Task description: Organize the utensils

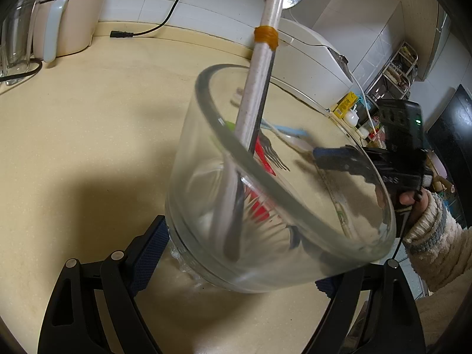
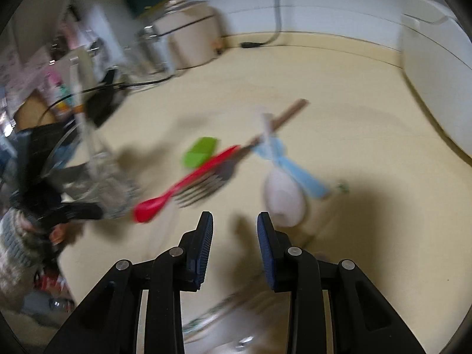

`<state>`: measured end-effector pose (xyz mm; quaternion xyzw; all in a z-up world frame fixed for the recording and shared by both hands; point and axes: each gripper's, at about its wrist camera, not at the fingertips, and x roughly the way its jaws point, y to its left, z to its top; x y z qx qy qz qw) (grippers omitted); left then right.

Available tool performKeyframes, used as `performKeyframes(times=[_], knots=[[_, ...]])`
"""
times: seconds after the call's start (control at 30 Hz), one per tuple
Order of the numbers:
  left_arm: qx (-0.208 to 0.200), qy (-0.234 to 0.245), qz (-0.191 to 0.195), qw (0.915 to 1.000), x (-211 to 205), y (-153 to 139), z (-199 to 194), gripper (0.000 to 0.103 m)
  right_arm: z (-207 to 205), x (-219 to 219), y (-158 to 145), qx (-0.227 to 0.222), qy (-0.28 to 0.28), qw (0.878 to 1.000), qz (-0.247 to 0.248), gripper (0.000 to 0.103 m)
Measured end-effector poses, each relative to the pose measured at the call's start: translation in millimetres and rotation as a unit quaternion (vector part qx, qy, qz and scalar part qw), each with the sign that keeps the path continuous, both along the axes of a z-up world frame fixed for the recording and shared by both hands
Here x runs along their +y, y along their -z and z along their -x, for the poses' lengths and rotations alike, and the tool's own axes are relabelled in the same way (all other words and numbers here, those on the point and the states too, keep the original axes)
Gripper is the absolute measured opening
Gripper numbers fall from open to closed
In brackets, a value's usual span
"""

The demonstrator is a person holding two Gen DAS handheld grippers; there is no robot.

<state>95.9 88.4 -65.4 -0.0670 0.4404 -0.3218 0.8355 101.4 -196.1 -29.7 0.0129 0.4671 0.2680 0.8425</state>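
Loose utensils lie just ahead of the free right hand-held gripper.

The red plastic spoon (image 2: 188,181) lies on the beige desk (image 2: 368,118), its long axis running from lower left to upper right, bowl end nearest, ahead and left of the right hand-held gripper (image 2: 235,221), whose jaws stand narrowly apart on nothing. A steel fork (image 2: 206,187) touches it; a pale blue-handled spoon (image 2: 287,188) lies just right (blurred). The left hand-held gripper (image 1: 239,268) clamps the tilted clear glass jar (image 1: 324,230), holding a white-handled utensil (image 1: 262,67). The right looks nearer the spoon.
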Motion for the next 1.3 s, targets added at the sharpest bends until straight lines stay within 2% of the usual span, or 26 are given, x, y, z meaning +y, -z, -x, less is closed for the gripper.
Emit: performKeyframes(times=[0.07, 0.17, 0.23, 0.47, 0.63, 0.97, 1.3], knots=[[0.0, 0.0, 0.0, 1.0, 0.0, 0.0, 0.0, 0.088, 3.4, 2.2, -4.1, -0.016, 0.008, 1.0, 0.015, 0.031], [0.0, 0.0, 0.0, 1.0, 0.1, 0.1, -0.1, 0.088, 4.7, 2.2, -7.7, -0.051, 0.042, 0.995, 0.074, 0.031], [0.0, 0.0, 0.001, 1.0, -0.2, 0.1, 0.0, 0.088, 3.5, 2.0, -6.3, -0.059, 0.047, 0.992, 0.097, 0.033], [0.0, 0.0, 0.0, 1.0, 0.4, 0.2, -0.2, 0.088, -11.7, 7.9, 17.4, -0.034, 0.036, 0.992, 0.115, 0.038], [0.0, 0.0, 0.001, 1.0, -0.4, 0.2, 0.0, 0.088, -19.0, 13.6, 24.2, -0.045, 0.048, 0.991, 0.12, 0.039], [0.0, 0.0, 0.001, 1.0, 0.7, 0.4, -0.4, 0.088, -18.8, -1.5, 19.8, -0.036, 0.088, 0.992, 0.084, 0.033], [0.0, 0.0, 0.001, 1.0, 0.3, 0.3, 0.0, 0.088, 28.6, -13.3, -39.0, -0.085, 0.09, 0.992, 0.032, 0.033]])
